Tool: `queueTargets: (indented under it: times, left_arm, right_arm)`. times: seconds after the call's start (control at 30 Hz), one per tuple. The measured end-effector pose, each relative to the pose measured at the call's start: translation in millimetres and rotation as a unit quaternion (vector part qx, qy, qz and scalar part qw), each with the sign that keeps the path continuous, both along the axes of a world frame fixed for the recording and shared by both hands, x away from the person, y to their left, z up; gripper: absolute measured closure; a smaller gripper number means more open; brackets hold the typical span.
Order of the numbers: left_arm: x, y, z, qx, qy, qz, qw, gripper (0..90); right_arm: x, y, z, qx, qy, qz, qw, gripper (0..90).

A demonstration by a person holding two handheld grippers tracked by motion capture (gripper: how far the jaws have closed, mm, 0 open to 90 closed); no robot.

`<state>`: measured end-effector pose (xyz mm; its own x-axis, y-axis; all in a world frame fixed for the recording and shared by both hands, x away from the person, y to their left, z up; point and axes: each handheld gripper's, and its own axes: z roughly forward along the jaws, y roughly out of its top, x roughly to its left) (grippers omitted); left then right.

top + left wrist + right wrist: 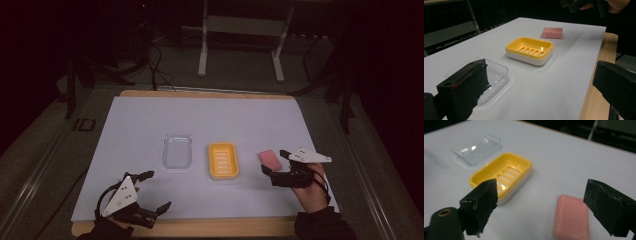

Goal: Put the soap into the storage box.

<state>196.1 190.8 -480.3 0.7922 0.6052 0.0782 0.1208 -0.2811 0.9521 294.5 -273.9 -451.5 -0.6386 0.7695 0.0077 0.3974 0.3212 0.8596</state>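
Dark room all round (45, 45), too dim to read beyond a grey frame on two legs (240, 45) and loose cables (160, 70) on the floor past the far edge. Wooden table (200, 227) showing as a thin rim under a large white sheet (210, 120), bare apart from three small things.

Left gripper (150, 192) held low at the near corner, jaws spread wide, nothing between them; in the left gripper view, blocking a corner of the clear tray (496, 72) just ahead of it. Right gripper (274, 161) held by a hand (312, 192) at the sheet's other side, jaws standing well apart and empty.

Yellow soap dish (504, 173) with a slotted floor, ahead of the right gripper and off to its left jaw's side; clear tray beyond that, edges hard to trace against the white. Pink soap bar (572, 218) flat on the sheet, just ahead of and below the right gripper, nearer its right jaw, untouched; near end cut off at the bottom of the right gripper view, surface blurred.
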Motion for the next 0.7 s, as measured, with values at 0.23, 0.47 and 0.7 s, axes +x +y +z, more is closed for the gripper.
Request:
queueTargets:
  times: [0.23,0.47,0.7]
  left_arm:
    - [-0.6,-0.7,-0.3,0.002,-0.001,0.001,1.0000,0.6]
    - [-0.3,-0.9,-0.5,0.006,-0.001,0.001,1.0000,0.6]
    - [0.0,-1.1,-0.7,0.007,-0.001,0.001,1.0000,0.6]
  right_arm:
    - [-0.5,1.0,8.3,-0.037,0.016,-0.005,0.9992,12.2]
    - [2.7,-3.8,6.7,-0.063,0.077,-0.014,0.9949,12.2]
    - [5.1,-8.7,5.4,-0.071,0.121,-0.016,0.9900,9.9]
